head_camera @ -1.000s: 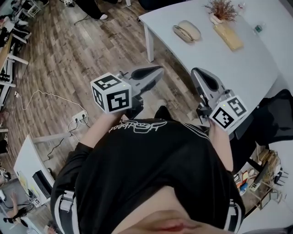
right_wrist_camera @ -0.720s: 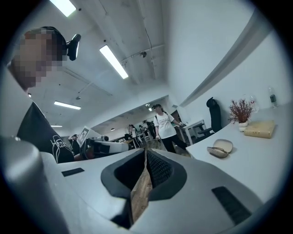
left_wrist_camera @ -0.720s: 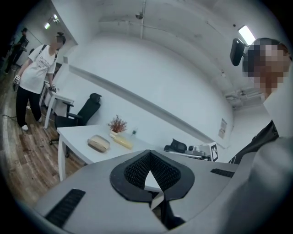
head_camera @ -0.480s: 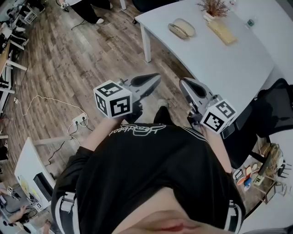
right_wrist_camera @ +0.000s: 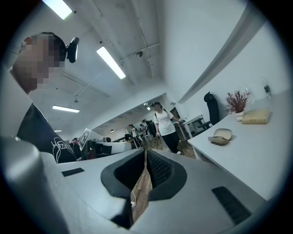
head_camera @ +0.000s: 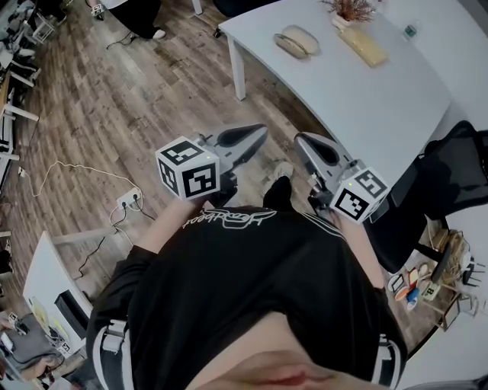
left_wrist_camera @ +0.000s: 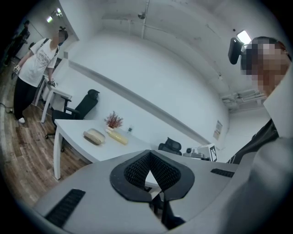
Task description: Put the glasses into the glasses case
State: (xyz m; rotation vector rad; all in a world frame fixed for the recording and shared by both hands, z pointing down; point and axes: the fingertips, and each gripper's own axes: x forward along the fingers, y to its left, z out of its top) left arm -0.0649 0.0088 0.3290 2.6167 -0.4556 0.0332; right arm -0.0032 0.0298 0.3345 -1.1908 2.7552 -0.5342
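An open beige glasses case [head_camera: 296,39] lies on the white table [head_camera: 366,107] at the far end, also visible in the left gripper view [left_wrist_camera: 94,136] and the right gripper view [right_wrist_camera: 220,136]. I cannot make out the glasses. My left gripper [head_camera: 255,137] and right gripper [head_camera: 305,145] are held side by side in front of my chest, over the wooden floor and short of the table. Both point roughly level toward it. The left gripper's [left_wrist_camera: 149,155] jaws meet at the tips with nothing between them. On the right gripper [right_wrist_camera: 145,154] the jaws leave only a thin slit and hold nothing.
A small potted plant [head_camera: 349,9] and a yellowish box [head_camera: 364,47] stand beside the case. A black chair [head_camera: 450,175] sits at the table's right. A power strip with cable [head_camera: 126,199] lies on the floor. A person [left_wrist_camera: 34,68] stands at the far left.
Both grippers have drifted lower and closer together; the right one moved left. The table and case have slid toward the top of the head view. The jaws stayed shut.
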